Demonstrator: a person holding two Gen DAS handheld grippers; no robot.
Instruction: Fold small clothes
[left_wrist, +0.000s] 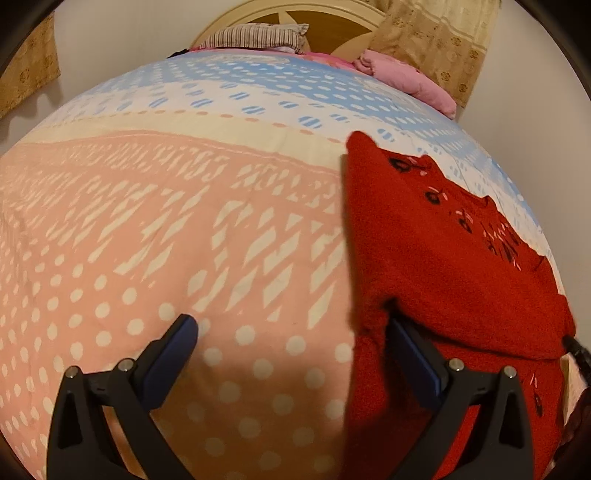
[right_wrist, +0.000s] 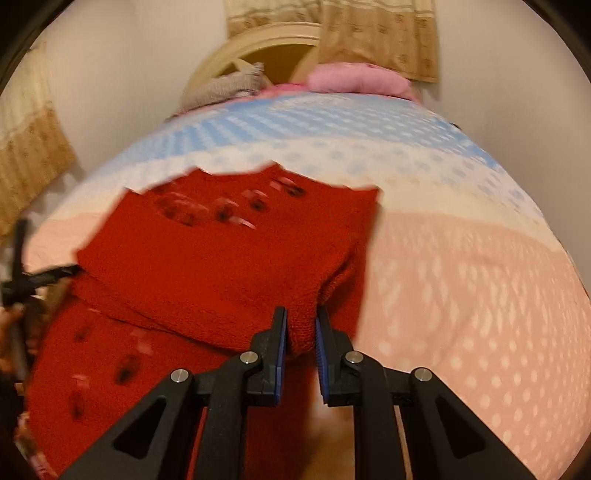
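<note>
A small red knit sweater with dark embroidered flowers lies partly folded on the bed. In the left wrist view my left gripper is open wide at the sweater's left edge; its right finger sits under the red fold and its left finger is over the bedsheet. In the right wrist view the sweater fills the centre left, blurred. My right gripper is shut on the sweater's folded lower right corner, with red knit pinched between the blue pads.
The bed has a pink, cream and blue patterned sheet. A striped pillow and a pink bundle lie at the headboard. Curtains hang behind. Part of the left gripper shows at the left of the right wrist view.
</note>
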